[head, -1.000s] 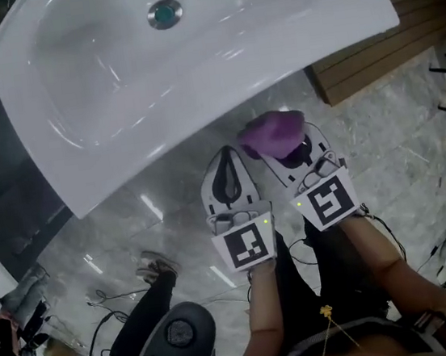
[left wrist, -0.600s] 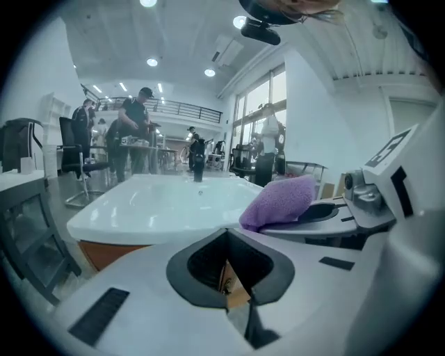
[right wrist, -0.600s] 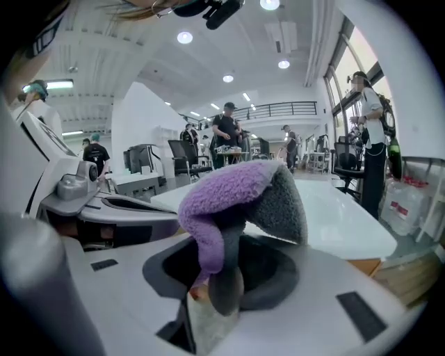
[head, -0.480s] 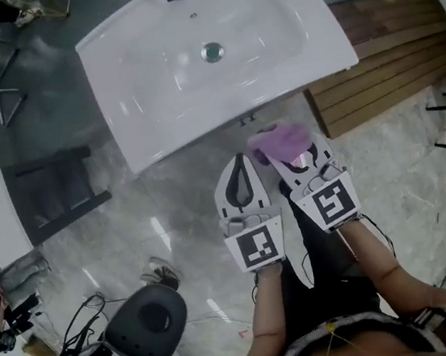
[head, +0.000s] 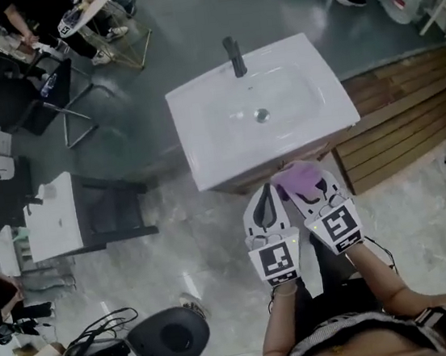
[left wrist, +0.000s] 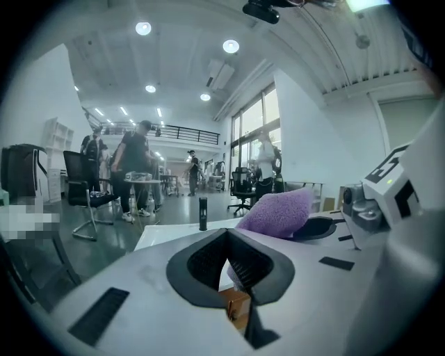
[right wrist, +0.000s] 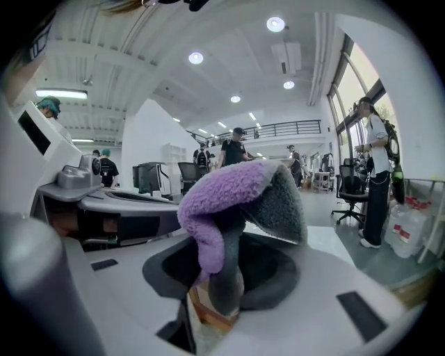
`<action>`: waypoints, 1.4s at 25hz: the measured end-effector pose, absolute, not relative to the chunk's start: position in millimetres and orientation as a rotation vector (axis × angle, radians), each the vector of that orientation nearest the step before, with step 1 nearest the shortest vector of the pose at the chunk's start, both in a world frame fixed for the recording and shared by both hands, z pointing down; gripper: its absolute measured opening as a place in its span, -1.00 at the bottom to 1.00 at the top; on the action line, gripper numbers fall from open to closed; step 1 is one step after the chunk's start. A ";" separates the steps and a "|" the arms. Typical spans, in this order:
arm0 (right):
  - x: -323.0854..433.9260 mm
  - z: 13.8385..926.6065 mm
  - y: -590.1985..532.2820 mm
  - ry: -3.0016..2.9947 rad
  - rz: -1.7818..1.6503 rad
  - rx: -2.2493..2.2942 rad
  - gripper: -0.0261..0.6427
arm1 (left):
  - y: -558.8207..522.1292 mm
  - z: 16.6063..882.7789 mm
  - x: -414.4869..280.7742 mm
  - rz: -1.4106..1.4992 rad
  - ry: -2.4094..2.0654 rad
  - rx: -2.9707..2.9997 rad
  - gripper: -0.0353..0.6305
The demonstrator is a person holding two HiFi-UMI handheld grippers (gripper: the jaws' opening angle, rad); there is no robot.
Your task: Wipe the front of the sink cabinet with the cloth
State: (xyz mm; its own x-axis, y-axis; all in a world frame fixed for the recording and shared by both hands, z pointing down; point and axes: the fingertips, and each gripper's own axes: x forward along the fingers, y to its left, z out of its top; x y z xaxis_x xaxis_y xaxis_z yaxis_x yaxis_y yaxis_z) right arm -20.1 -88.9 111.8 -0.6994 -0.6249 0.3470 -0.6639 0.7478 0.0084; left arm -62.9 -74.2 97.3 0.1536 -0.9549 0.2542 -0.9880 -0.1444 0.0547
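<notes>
— What is the right claw (right wrist: 221,295) gripping?
— It is pinching a purple cloth (right wrist: 233,195) between its jaws; the cloth is bulging upward and drooping over itself.
— And behind it?
— Several people (right wrist: 238,147) are standing beneath glowing ceiling lights (right wrist: 276,24).

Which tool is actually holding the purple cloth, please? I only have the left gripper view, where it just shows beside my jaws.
Observer: The right tool is shut on the cloth. The right gripper view shows it pinched between the jaws and folded over them.
Operator: Thank you. Where are both tools relative to the sink?
Observer: In the head view the left tool and the right tool sit side by side, just in front of the sink, above the cabinet front.
Operator: Is anything beside the cabinet?
Observer: A slatted wooden platform lies to its right in the head view.
</notes>
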 end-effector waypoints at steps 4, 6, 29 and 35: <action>-30.1 79.2 -75.5 -2.632 0.138 1.023 -0.37 | -61.7 67.5 -69.2 0.202 -1.887 2.247 -0.89; -32.9 65.6 -64.5 -2.636 0.134 1.033 -0.37 | -52.2 53.4 -73.4 0.204 -1.881 2.264 -0.89; -51.0 3.2 52.7 -2.646 0.039 1.236 -0.37 | 66.5 -8.4 -96.0 0.157 -1.732 2.493 -0.89; -41.5 2.5 51.3 -2.643 0.052 1.252 -0.37 | 67.1 -7.2 -98.0 0.166 -1.773 2.466 -0.89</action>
State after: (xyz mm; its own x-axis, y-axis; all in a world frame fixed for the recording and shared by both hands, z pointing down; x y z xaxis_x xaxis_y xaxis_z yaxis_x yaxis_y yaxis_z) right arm -41.5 51.3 2.5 -0.6147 -0.7604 0.2095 -0.7681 0.6375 0.0601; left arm -98.0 67.1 -7.2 0.3161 -0.9374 0.1465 -0.9482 -0.3171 0.0170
